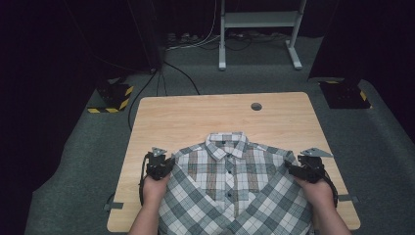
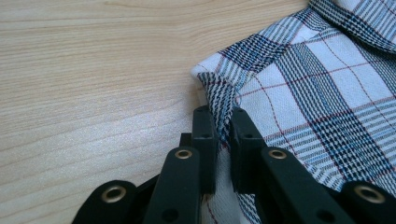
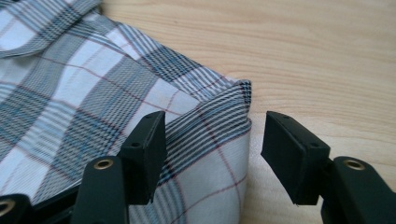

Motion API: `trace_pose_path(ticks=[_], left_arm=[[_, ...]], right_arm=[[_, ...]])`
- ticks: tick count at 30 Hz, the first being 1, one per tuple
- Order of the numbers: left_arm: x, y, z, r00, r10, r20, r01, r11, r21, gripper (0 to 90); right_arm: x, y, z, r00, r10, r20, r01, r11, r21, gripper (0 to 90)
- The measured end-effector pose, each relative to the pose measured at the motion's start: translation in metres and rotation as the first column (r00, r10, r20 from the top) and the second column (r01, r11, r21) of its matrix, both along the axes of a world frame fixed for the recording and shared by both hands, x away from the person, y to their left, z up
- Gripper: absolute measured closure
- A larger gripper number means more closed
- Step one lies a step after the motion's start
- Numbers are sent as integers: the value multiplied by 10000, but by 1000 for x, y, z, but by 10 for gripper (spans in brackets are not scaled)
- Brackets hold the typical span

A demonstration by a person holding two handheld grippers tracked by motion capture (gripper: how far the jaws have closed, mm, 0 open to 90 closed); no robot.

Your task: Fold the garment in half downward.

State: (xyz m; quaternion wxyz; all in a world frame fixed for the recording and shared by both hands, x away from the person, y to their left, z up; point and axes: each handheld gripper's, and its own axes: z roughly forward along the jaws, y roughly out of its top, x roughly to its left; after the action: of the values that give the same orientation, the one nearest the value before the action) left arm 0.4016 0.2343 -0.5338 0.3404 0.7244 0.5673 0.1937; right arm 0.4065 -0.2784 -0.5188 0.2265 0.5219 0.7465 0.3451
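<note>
I am partway through folding the plaid shirt [image 1: 230, 186], which lies face up and buttoned on the near half of the wooden table [image 1: 195, 112], collar away from me, both sleeves already crossed over the front. My left gripper [image 1: 166, 164] sits at the shirt's left shoulder with its jaws pinched tight on a ridge of cloth at the folded edge; in the left gripper view the fabric stands up between the two pads [image 2: 205, 140]. My right gripper [image 1: 292, 169] is at the opposite shoulder with its jaws standing about half open, straddling the folded corner [image 3: 233, 107] without pressing on it, so that side lies free on the table. I judge the next move calls for the right jaws to close on that corner, matching the left, so both shoulders can be lifted together and kept level while the top is folded down; an uneven grip would skew the fold. The table top is pale wood grain with a small round cable hole [image 1: 256, 106] near its far edge. Beyond it is grey carpet, loose cables, a white desk frame [image 1: 259, 29], and yellow-and-black striped floor plates [image 1: 113, 98] in a dark room.
</note>
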Motion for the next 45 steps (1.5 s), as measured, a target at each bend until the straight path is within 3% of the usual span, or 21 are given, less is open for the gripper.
trace_pose_path(ticks=[9,10,15,19,24,31,32,33,34,35,40,42,43,44,45], left_arm=[[2,1,1,9998,-137,-161,136,9999,-24,815],[2,2,2,9996,-186,-214,185,9998,-57,816],[2,7,1,9991,-221,-369,203,9987,-471,845],[5,9,3,9998,-5,-205,-5,9989,-470,853],[23,16,15,9995,271,-182,-284,9967,-767,855],[58,17,56,9979,490,421,-441,9930,-1097,859],[58,17,56,9979,490,421,-441,9930,-1097,859],[67,15,73,9960,511,736,-445,9950,-891,859],[67,15,73,9960,511,736,-445,9950,-891,859],[76,16,91,9920,727,1033,-646,9947,-796,860],[92,28,135,9822,1184,1460,-1027,9885,-1108,862],[96,34,156,9751,1448,1681,-1209,9821,-1442,862],[96,34,156,9751,1448,1681,-1209,9821,-1442,862],[99,40,177,9665,1596,2009,-1280,9786,-1613,862],[99,41,185,9634,1602,2149,-1235,9768,-1748,862]], right_arm=[[22,0,-12,9974,8,-725,-20,9999,-160,516],[24,0,-12,9982,209,-565,-219,9996,-172,591],[27,3,-10,9957,229,-901,-210,9995,217,802],[29,9,-6,9963,393,-761,-397,9992,-36,838],[41,15,7,9992,328,-226,-336,9988,-344,841],[72,27,46,9982,362,489,-349,9990,-266,845],[72,27,46,9982,362,489,-349,9990,-266,845],[81,32,65,9962,351,795,-330,9991,-277,851],[85,35,74,9948,360,956,-331,9989,-324,852],[89,37,83,9936,318,1081,-278,9989,-385,855],[106,44,127,9842,197,1760,-93,9982,-595,864],[111,45,146,9776,68,2103,68,9980,-636,863],[112,44,156,9731,1,2303,150,9978,-640,863],[113,44,167,9674,-85,2531,255,9976,-638,864],[114,43,178,9614,-133,2749,322,9974,-645,863]])
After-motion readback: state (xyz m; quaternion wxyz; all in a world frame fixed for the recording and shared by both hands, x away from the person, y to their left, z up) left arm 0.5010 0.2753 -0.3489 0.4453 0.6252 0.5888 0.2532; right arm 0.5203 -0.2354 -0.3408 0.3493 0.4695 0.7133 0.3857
